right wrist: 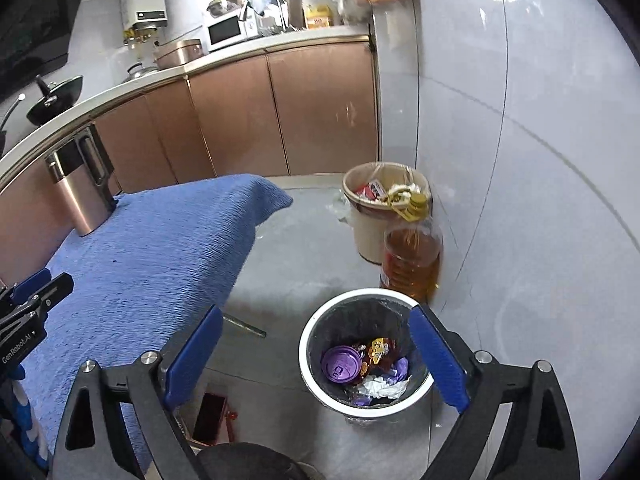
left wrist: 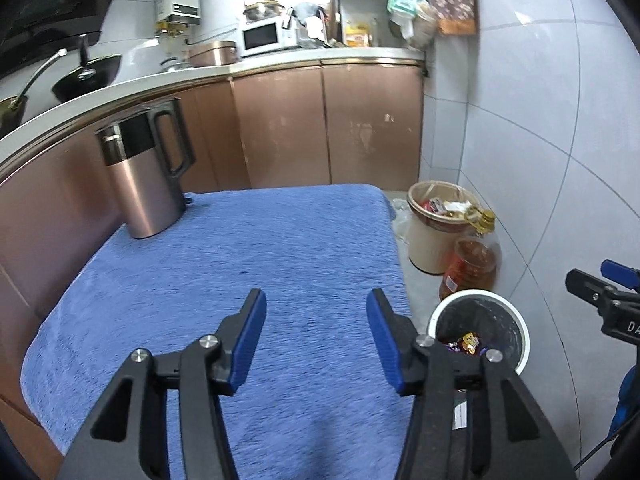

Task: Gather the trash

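Note:
A white-rimmed trash bin (right wrist: 366, 402) with a black liner stands on the floor beside the table. In it lie a purple cup lid (right wrist: 341, 364), crumpled white paper (right wrist: 380, 388) and snack wrappers (right wrist: 378, 350). My right gripper (right wrist: 316, 354) hangs open above the bin with nothing between its blue pads. My left gripper (left wrist: 316, 338) is open over the blue towel-covered table (left wrist: 240, 264), empty too. The same bin (left wrist: 516, 328) shows at the right of the left wrist view, partly hidden by the left gripper's finger. The right gripper's tip (left wrist: 600, 284) appears at that view's right edge.
A metal kettle (left wrist: 144, 176) stands at the table's far left corner. A beige bin (right wrist: 372, 224) full of rubbish and a bottle of amber oil (right wrist: 412, 260) stand by the tiled wall. Brown cabinets and a cluttered counter with a microwave (left wrist: 266, 36) lie behind. A red box (right wrist: 210, 420) sits on the floor.

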### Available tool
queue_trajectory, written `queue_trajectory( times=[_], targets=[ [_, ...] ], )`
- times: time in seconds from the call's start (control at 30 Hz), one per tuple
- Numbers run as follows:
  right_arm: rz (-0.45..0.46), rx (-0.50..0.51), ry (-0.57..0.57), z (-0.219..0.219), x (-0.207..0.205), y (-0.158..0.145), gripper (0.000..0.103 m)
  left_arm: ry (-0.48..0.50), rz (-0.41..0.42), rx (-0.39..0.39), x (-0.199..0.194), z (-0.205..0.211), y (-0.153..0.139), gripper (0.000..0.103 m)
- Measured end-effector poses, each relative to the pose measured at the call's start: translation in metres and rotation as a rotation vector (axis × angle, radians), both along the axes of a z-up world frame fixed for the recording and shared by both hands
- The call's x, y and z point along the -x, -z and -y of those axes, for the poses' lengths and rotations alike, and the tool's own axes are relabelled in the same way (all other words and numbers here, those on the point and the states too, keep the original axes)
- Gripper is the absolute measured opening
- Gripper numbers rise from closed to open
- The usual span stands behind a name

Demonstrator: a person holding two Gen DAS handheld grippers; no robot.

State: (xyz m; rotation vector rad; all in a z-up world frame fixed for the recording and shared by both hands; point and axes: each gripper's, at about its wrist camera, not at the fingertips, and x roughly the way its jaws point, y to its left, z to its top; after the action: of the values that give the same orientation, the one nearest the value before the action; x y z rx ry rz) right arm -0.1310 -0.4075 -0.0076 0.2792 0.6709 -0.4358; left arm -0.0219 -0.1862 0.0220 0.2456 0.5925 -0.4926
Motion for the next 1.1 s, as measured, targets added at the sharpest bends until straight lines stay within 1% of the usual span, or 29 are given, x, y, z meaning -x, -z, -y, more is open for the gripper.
queue_trajectory(
  times=[0.17,0.27,0.5,0.73,1.1],
  targets=[
    [0.022,0.054,-0.024,-0.022,0.001,-0.016,0.102,-0.056,0.021,0.043,0.002,-0.029,-0.011,0.051],
    [0.036,0.081,-0.04,-0.034,0.001,-0.025,0.103,-0.095,0.027,0.07,0.003,-0.046,-0.016,0.057],
    [0.052,0.116,-0.063,-0.048,-0.001,-0.037,0.103,-0.155,0.04,0.104,0.005,-0.078,-0.022,0.06],
    [0.066,0.143,-0.068,-0.059,0.002,-0.044,0.103,-0.205,0.061,0.125,0.009,-0.099,-0.027,0.061],
    [0.091,0.185,-0.067,-0.066,0.01,-0.054,0.103,-0.252,0.107,0.136,0.015,-0.115,-0.037,0.061]
  ],
)
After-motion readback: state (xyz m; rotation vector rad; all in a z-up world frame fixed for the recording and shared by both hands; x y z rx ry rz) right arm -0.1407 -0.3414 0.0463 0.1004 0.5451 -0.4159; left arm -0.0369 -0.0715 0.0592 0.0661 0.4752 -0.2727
